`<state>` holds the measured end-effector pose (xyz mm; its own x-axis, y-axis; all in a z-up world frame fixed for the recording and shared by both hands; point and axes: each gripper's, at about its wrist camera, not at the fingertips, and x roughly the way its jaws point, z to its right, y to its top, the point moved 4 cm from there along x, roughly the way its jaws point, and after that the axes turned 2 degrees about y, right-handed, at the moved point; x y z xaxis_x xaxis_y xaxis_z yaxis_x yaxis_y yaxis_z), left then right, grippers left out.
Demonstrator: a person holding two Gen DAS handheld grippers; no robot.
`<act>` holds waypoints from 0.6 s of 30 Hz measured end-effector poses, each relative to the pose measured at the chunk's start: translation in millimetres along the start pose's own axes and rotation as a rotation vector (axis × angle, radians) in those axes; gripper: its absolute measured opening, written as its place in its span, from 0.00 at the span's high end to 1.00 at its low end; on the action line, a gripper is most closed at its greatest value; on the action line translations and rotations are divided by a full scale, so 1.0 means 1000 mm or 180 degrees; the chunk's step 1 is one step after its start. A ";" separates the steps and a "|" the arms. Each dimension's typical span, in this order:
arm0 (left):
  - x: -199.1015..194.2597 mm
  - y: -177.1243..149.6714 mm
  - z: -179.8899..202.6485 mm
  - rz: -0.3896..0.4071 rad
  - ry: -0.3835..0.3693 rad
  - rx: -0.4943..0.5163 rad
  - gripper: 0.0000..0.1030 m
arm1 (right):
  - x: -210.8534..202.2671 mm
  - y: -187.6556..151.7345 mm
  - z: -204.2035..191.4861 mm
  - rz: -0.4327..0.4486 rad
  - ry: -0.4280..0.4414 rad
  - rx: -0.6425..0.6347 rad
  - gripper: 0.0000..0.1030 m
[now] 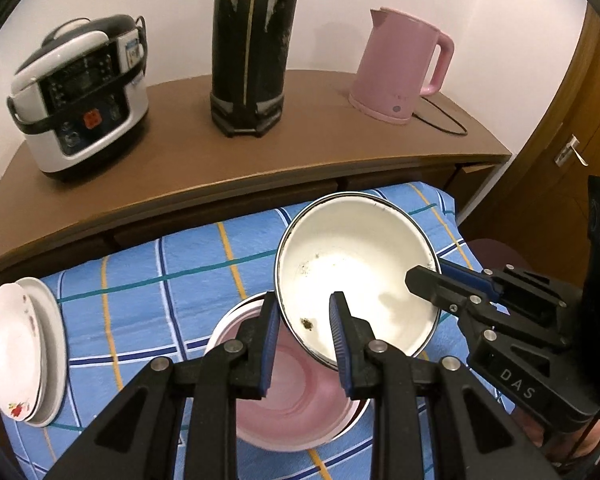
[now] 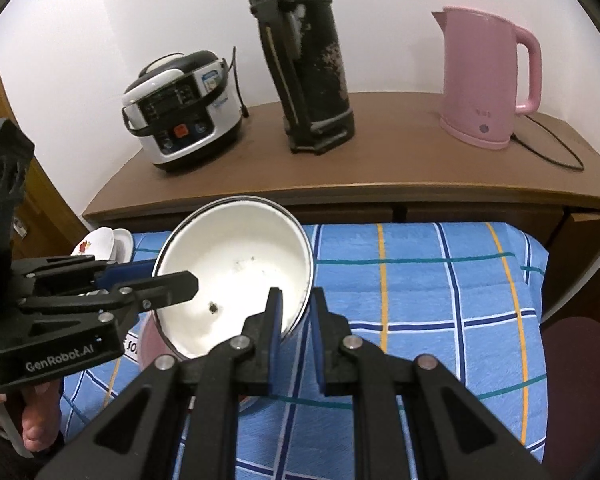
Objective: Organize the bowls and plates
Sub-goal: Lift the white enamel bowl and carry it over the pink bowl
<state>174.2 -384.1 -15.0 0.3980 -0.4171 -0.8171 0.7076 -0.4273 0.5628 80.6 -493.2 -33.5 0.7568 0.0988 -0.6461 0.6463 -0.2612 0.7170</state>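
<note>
Two grippers are clamping the white enamel bowl with a dark rim (image 1: 356, 276) at once: my left gripper (image 1: 305, 344) is pinching its near-left rim, one blue pad inside and one outside, and my right gripper (image 2: 296, 320) is pinching the opposite rim the same way. I am holding the bowl tilted in the air, its opening facing toward me, with a few dark specks showing on its inner surface. Just beneath it, a pink bowl with a pale rim (image 1: 296, 396) is sitting on the blue checked cloth with yellow and navy lines (image 1: 148, 280). At the far left edge of that cloth, a small stack of white plates with red flower prints (image 1: 16, 356) is resting. Beyond the cloth, a brown wooden cabinet top (image 1: 180, 156) is carrying a white and black multicooker (image 1: 80, 96) on the left, a tall black thermos flask (image 1: 252, 48) in the middle and a pink electric kettle (image 1: 400, 68) on the right, its black cord trailing beside it.
</note>
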 end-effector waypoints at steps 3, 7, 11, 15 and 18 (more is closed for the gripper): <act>-0.007 -0.004 -0.003 0.0026 0.0000 -0.0014 0.73 | -0.002 0.000 -0.006 0.0001 0.0010 -0.0018 0.86; -0.010 -0.011 -0.009 0.0015 -0.0009 -0.0069 0.73 | -0.001 -0.004 -0.015 -0.0031 0.0042 -0.0052 0.86; -0.015 -0.017 -0.016 0.0015 0.0004 -0.0122 0.73 | 0.000 -0.007 -0.025 -0.0058 0.0059 -0.0094 0.86; -0.018 -0.023 -0.021 0.0012 0.0006 -0.0152 0.73 | 0.002 -0.010 -0.032 -0.0085 0.0049 -0.0126 0.86; -0.020 -0.028 -0.023 0.0005 0.0006 -0.0166 0.73 | 0.004 -0.013 -0.036 -0.0124 0.0043 -0.0141 0.86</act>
<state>160.2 -345.1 -17.1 0.4000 -0.4163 -0.8165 0.7365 -0.3842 0.5567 79.2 -454.5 -36.0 0.7321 0.1210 -0.6703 0.6787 -0.2142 0.7025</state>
